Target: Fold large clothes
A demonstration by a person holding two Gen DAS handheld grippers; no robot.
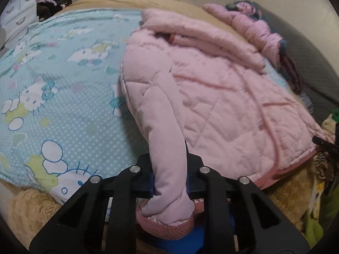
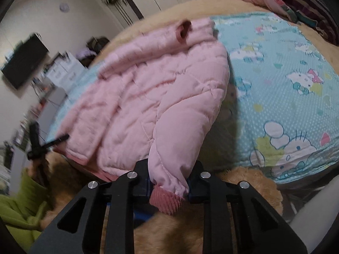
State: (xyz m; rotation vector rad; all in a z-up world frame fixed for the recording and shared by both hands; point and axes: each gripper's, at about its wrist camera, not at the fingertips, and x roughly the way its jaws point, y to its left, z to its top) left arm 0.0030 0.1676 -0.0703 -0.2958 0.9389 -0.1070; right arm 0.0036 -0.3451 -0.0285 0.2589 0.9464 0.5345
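Two tools, left tool (image 1: 169,182) and right tool (image 2: 169,180), each clamp one sleeve of one pink jacket (image 1: 211,89).

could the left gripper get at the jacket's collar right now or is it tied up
Probably not: the left gripper is shut on the sleeve near its cuff, and the collar lies at the pink jacket's far end.

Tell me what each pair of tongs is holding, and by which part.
Both hold the pink jacket. The left tongs clamp one sleeve just above its ribbed cuff; the right tongs clamp the other sleeve at its cuff.
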